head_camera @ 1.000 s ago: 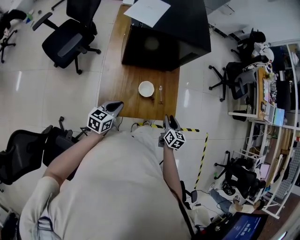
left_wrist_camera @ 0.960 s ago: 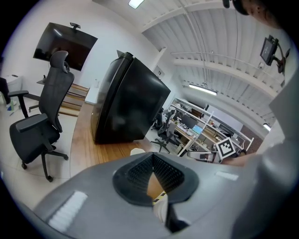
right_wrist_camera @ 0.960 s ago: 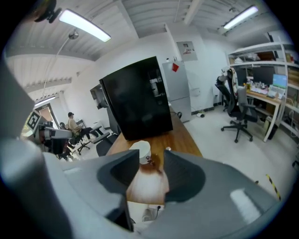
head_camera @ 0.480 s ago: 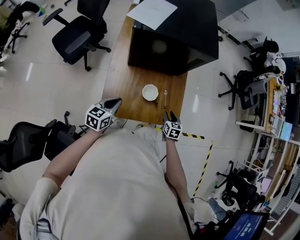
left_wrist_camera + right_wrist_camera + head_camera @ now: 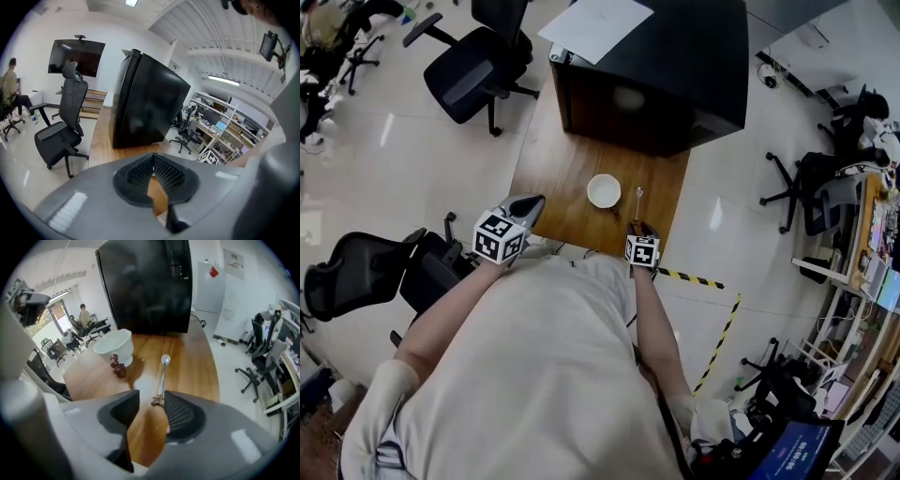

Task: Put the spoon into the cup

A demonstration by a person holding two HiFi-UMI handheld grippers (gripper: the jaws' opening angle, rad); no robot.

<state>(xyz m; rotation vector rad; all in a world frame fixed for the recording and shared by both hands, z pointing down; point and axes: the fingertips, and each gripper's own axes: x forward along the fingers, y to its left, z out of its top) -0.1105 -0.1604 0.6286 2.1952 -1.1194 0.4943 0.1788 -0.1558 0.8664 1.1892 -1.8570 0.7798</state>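
Observation:
A white cup stands on the wooden table, and a metal spoon lies just right of it, handle toward me. In the right gripper view the spoon lies lengthwise ahead, its handle end at the tip of the right pad, with the cup to its left. My right gripper is open, low over the table's near edge, its pads not pressing the spoon. My left gripper hovers by the table's near left corner, jaws together and empty.
A big black box with a white sheet on top fills the table's far half. Small dark red beads lie beside the cup. Office chairs stand left. Striped floor tape runs near the right edge.
My right gripper has dropped down and forward to the spoon's handle end. The left gripper has shifted only slightly beside the table's corner.

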